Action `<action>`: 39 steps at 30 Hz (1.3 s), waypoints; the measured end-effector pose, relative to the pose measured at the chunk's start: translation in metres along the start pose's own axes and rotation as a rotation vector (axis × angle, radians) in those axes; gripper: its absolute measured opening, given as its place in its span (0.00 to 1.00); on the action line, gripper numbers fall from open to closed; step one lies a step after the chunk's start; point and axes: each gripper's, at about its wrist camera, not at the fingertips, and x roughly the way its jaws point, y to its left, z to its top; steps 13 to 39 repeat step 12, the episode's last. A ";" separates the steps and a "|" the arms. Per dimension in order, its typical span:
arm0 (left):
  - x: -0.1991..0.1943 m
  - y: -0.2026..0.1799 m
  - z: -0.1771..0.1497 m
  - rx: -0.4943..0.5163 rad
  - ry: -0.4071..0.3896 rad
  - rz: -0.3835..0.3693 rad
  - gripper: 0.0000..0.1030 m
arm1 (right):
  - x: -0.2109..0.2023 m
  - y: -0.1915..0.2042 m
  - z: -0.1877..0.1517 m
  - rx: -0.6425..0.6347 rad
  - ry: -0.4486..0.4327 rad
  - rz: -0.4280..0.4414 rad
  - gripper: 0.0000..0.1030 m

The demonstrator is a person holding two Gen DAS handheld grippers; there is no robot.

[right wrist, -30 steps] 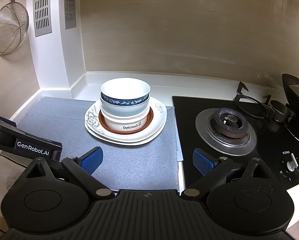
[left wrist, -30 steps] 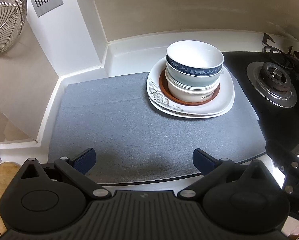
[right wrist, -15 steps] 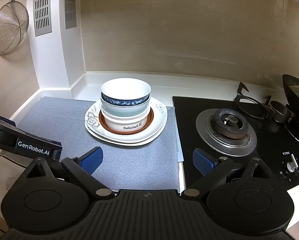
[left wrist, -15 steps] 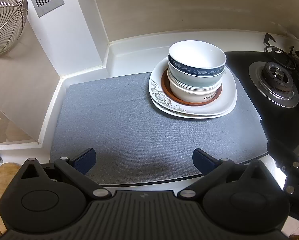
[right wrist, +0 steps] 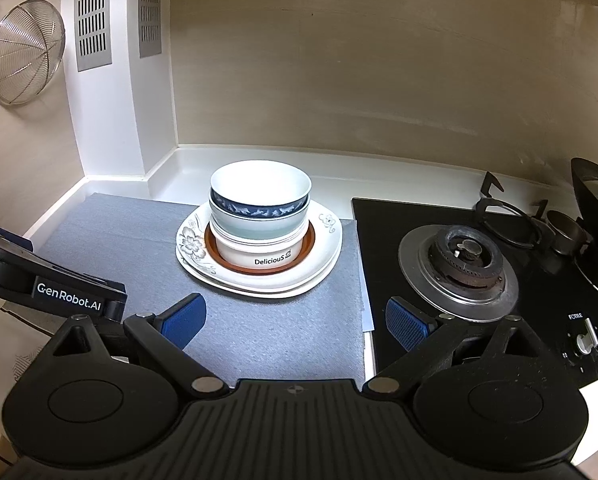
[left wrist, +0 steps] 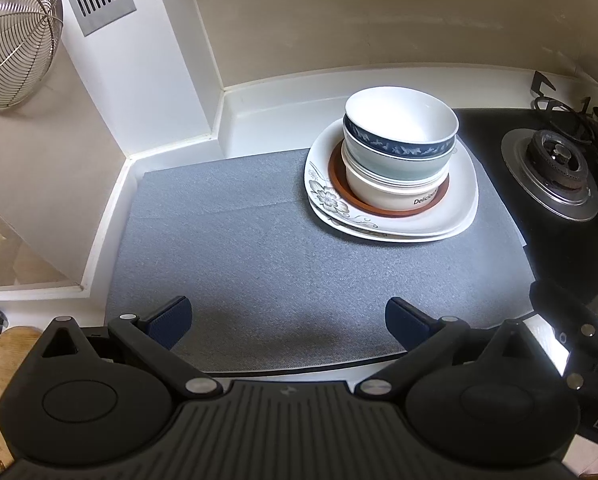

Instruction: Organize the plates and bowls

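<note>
Hanging at far left on the wall, a wire strainer [right wrist: 26, 63]; below it, a slice of wooden board [left wrist: 3, 380] at the edge of the left wrist view. Left tongs [left wrist: 287, 322] held low over the near edge of the grey mat [left wrist: 259, 264], blue pads wide apart, nothing between them. Spread across the table [left wrist: 267, 108], that mat bare over its whole left half. Toward its right end, one tidy stack: two white flowered plates [right wrist: 259, 280] at the bottom, a brown saucer [right wrist: 259, 266] on them, then a white bowl lettered "Delicious" [right wrist: 259, 254], a pale green bowl [right wrist: 259, 226] nested in it, and a blue-banded bowl [right wrist: 261, 196] on top, all upright and centred. Right tongs [right wrist: 297, 322] likewise spread open and empty, hovering near the seam between mat and hob, well short of the stack. Further right, the black gas hob [right wrist: 455, 258] with its burner, then a dark pan [right wrist: 597, 216] at the frame's edge. Against the frames of a second and half a second ago, almost nothing altered: stack identical, both tongs as open as before, only a slight drift of the left wrist view. For the task, an ambiguous scene: crockery already gathered into one pile, fitting either a finished sort or a mixed pile awaiting separation into plates and bowls.
</note>
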 end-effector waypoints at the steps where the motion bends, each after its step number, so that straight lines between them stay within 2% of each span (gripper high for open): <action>1: 0.000 0.000 0.000 0.001 0.000 0.001 1.00 | 0.001 0.000 0.000 -0.001 0.000 0.001 0.94; 39: 0.000 -0.003 -0.001 0.007 0.004 -0.010 1.00 | -0.001 0.001 0.002 -0.003 0.001 -0.001 0.94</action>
